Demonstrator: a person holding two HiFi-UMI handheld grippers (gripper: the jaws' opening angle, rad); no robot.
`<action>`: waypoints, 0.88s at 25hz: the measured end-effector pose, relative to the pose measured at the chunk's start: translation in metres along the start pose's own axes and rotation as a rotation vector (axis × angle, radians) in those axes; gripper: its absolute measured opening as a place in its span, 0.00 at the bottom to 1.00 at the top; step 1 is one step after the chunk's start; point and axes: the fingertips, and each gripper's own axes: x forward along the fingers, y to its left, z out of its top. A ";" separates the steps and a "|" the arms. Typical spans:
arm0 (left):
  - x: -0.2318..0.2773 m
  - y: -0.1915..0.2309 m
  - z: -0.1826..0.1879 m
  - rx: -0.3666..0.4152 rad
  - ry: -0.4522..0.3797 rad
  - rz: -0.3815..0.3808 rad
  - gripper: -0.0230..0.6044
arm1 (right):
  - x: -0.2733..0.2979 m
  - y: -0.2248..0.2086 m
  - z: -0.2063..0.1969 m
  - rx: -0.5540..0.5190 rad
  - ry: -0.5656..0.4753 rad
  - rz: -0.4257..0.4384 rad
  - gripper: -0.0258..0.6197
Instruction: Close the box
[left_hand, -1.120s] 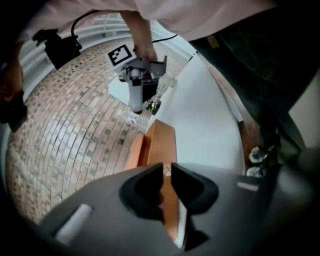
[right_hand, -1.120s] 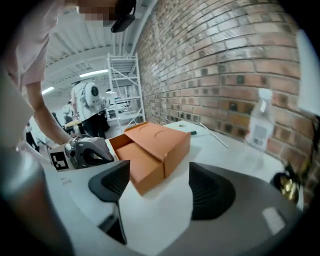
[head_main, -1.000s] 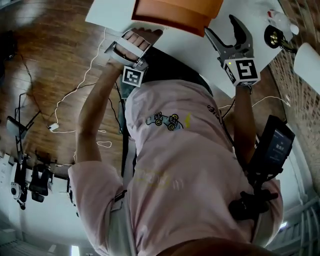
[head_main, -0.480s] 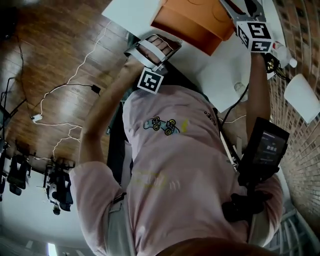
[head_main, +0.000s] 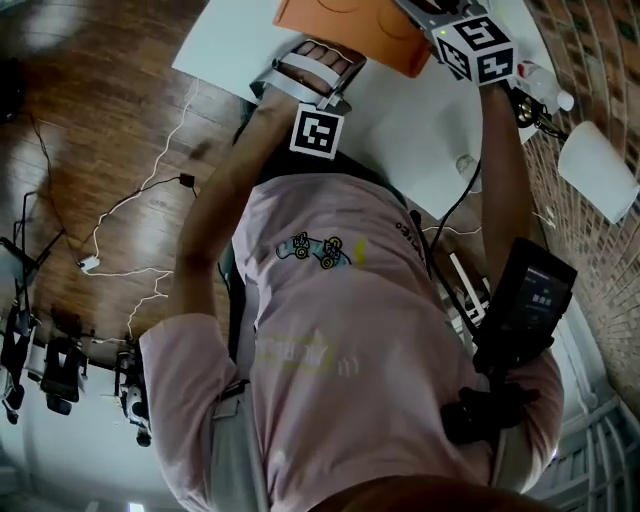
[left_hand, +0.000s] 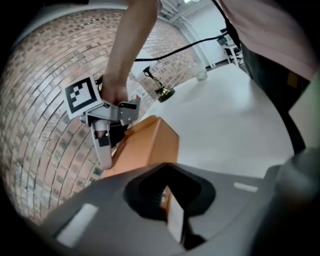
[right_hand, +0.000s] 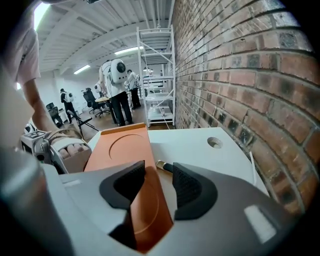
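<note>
Closest in, the right gripper (right_hand: 157, 182) had its grey jaws closing, with the black ribbed pads on either side of a flat orange panel of the box (right_hand: 120, 145). A sliver of white showed between the panel and the right-hand pad, so the pads were not yet pressing on it. The panel was smooth orange card with a shallow circle embossed in its face. Its long axis ran straight away from the gripper toward the far end of the table; whether it lay level or tilted could not be told.

The left gripper (left_hand: 170, 210) was clamped on a thin, pale cardboard edge of the box, pinched between its dark pads. From that side the box turned a sharp upright corner toward the camera, with plain matte faces either side.

The box stood on the white table (right_hand: 200, 145), which was smooth and glossy, near the edge where the person in a pink shirt (head_main: 350, 330) stood. Just beside the panel lay a small brass-and-black object (right_hand: 165, 166), and farther along the tabletop was a round hole (right_hand: 215, 143). A brick wall (right_hand: 250, 75) of rough red-brown blocks with pale mortar ran along the table's right. Beyond stood white metal shelving (right_hand: 155, 75) and several people (right_hand: 117, 85).
</note>
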 end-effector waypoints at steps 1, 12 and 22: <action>0.000 -0.004 -0.002 -0.014 0.000 -0.029 0.04 | 0.001 0.000 0.000 0.011 -0.003 0.005 0.30; -0.111 0.059 -0.053 -1.015 -0.111 0.277 0.04 | -0.077 0.012 0.010 0.262 -0.437 -0.147 0.46; -0.181 0.205 -0.008 -1.423 -0.535 0.420 0.04 | -0.195 0.043 -0.017 0.548 -0.840 -0.389 0.46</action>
